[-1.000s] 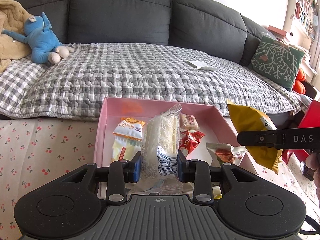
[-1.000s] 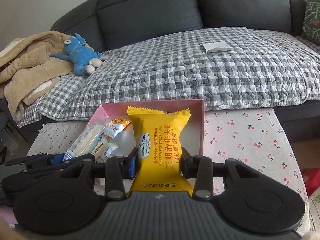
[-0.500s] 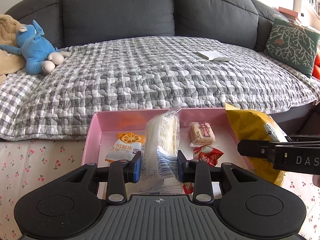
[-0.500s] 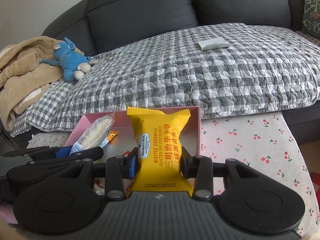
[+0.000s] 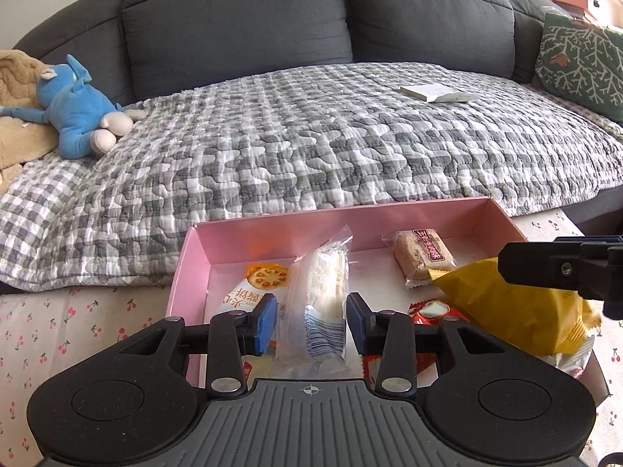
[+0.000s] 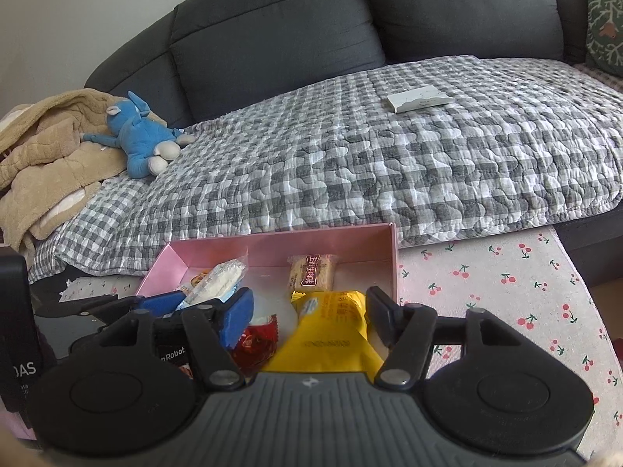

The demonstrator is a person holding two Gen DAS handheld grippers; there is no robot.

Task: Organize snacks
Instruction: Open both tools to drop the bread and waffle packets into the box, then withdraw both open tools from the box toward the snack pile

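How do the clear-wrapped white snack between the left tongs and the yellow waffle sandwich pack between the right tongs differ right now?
The clear-wrapped white snack is see-through, slim and stands on end; the yellow waffle sandwich pack is opaque, broader and lies tipped forward into the pink box. The left tongs stand only slightly clear of the white snack; the right tongs gape wide around the yellow pack. Shared: both tongs have just been opening, and neither pack is pinched.

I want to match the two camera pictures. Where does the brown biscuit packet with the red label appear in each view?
Left wrist view: the brown biscuit packet lies right of centre, near the back wall of the pink box.
Right wrist view: the packet lies at centre, near that back wall, above the yellow packet.
Shared landmark: the blue plush toy on the sofa, upper left in both.
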